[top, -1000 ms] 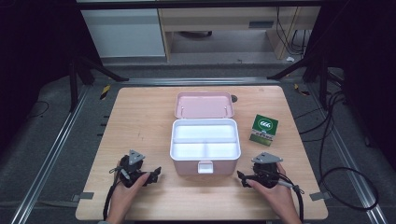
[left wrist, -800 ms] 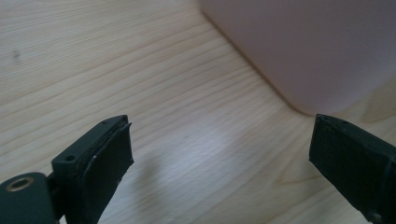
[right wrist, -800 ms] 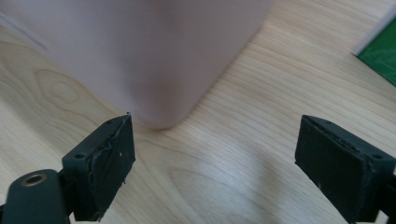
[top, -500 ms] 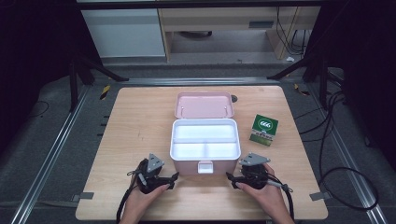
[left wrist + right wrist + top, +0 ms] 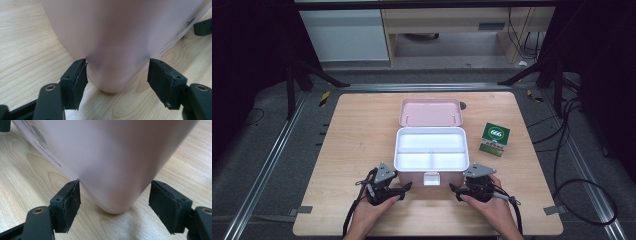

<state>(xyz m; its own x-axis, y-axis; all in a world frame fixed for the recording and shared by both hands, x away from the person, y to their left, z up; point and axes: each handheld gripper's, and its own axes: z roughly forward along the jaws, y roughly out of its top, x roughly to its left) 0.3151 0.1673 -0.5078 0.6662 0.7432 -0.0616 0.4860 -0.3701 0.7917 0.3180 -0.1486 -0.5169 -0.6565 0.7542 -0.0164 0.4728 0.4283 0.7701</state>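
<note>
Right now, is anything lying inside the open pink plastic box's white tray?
No, the open pink plastic box's white tray shows bare compartments in the high view.

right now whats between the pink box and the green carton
Bare wooden table alone: the high view shows nothing between the pink box and the green carton.

Both grippers (image 5: 406, 186) (image 5: 454, 188) low, level — fingers (image 5: 75, 80) closing, part-open.

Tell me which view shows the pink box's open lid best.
The high view: there the pink box lies open, its lid flat behind the white divided tray. The left gripper view gives just a blurred near corner of the box between the jaws; the right gripper view gives the other near corner. Neither shows the lid.
</note>
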